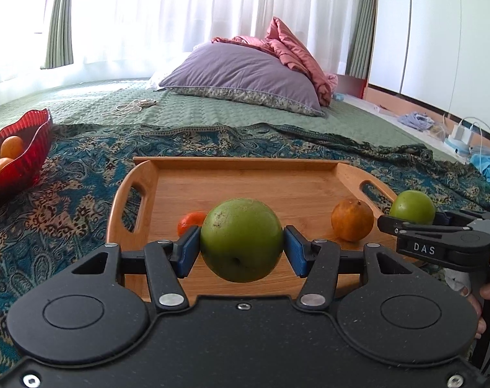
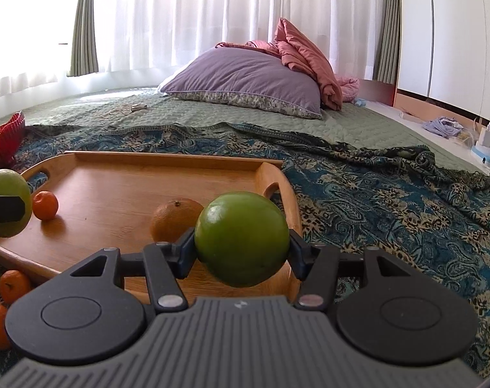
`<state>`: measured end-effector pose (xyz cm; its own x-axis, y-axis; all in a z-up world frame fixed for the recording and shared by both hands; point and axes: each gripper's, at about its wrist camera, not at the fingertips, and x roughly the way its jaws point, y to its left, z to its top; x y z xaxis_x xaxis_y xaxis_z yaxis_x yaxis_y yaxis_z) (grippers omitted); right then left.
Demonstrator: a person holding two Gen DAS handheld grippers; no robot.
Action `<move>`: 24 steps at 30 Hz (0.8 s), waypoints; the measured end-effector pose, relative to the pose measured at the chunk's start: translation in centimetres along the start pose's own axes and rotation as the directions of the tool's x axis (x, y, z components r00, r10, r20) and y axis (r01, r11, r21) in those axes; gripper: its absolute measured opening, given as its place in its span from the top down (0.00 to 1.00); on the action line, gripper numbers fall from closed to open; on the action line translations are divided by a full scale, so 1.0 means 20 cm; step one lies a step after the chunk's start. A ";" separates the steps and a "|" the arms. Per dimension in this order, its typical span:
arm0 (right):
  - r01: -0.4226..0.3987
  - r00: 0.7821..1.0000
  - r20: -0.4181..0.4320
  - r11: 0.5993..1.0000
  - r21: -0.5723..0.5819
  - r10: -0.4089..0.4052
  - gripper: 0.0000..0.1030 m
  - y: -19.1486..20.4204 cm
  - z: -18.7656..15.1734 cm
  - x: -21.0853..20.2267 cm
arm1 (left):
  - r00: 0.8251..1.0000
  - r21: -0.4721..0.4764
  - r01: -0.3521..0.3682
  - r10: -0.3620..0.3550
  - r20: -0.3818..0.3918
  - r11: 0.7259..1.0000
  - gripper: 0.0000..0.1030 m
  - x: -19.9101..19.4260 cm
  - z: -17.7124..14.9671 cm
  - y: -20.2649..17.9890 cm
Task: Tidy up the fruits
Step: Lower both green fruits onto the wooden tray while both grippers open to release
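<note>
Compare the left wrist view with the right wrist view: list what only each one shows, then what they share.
Only the left wrist view shows the fruit inside the red bowl and the hand holding the right gripper.

Only the right wrist view shows two small oranges lying on the patterned cloth outside the tray.

Both show the wooden tray with a small orange and a bigger orange on it, the purple pillow, and a green fruit clamped in each gripper's fingers.

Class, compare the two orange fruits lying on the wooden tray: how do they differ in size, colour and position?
The small orange fruit is brighter and lies near the tray's left handle; the large orange fruit is duller, browner and lies nearer the right handle. Both rest free on the tray.
</note>
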<state>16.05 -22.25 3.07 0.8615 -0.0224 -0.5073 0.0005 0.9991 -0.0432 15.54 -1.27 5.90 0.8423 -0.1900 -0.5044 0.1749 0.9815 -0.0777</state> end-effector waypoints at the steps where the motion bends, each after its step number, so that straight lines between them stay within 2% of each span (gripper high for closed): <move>1: 0.001 1.000 -0.010 1.000 0.004 -0.001 0.41 0.00 0.01 0.02 | 1.000 0.006 0.000 0.000 -0.006 1.000 0.48 0.02 0.00 0.00; 11: -0.022 0.999 -0.043 0.999 0.026 0.023 0.41 -0.01 0.09 0.14 | 0.997 -0.019 -0.012 0.010 -0.071 1.000 0.48 0.22 0.05 -0.02; 24: -0.066 0.994 -0.086 0.995 0.076 0.073 0.41 0.03 0.14 0.27 | 0.997 -0.005 -0.024 0.023 -0.073 1.000 0.48 0.34 0.08 -0.03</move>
<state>22.14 -21.68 2.69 0.8122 0.0472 -0.5815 -0.0178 0.9983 0.0561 21.94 -3.21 3.90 0.8067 -0.1648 -0.5675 0.1521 0.9859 -0.0700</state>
